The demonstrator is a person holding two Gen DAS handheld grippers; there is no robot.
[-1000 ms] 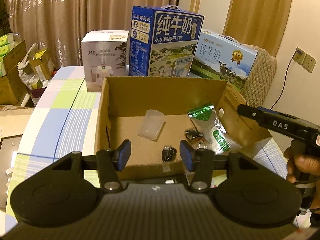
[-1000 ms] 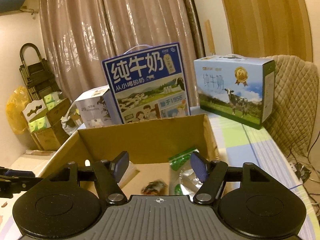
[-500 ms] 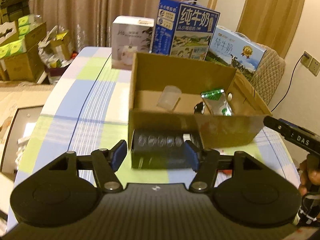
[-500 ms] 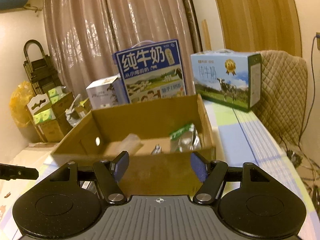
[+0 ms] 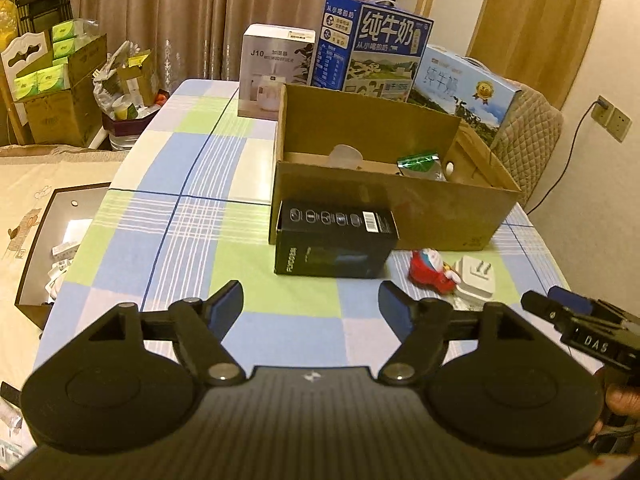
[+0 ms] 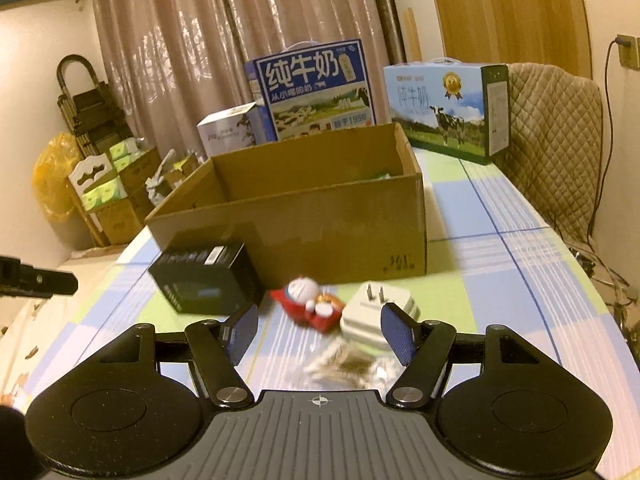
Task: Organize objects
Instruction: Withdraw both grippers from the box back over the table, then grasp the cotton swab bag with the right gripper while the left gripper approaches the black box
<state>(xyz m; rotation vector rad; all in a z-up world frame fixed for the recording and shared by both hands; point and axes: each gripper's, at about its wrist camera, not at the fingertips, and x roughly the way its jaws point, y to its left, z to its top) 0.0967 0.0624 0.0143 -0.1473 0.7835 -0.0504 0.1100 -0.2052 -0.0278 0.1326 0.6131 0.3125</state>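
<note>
An open cardboard box [image 5: 384,208] [image 6: 320,232] stands on the checked tablecloth and holds a clear cup [image 5: 346,155] and a green-topped packet [image 5: 418,160]. In front of it lie a black box [image 5: 334,242] [image 6: 206,276], a red and white toy figure [image 5: 430,270] [image 6: 308,304], a white plug adapter [image 5: 476,278] [image 6: 374,308] and a small clear bag [image 6: 348,364]. My left gripper [image 5: 311,306] is open and empty, just short of the black box. My right gripper [image 6: 320,332] is open and empty, low over the toy, adapter and bag.
Two blue milk cartons [image 5: 376,52] [image 5: 460,92] and a white appliance box [image 5: 276,68] stand behind the cardboard box. A padded chair [image 5: 528,132] is at the far right. Boxes and bags [image 5: 60,88] sit on the floor to the left.
Both grippers have pulled back from over the cardboard box toward the near edge of the table. The black box, toy and adapter in front of the box have come into view.
</note>
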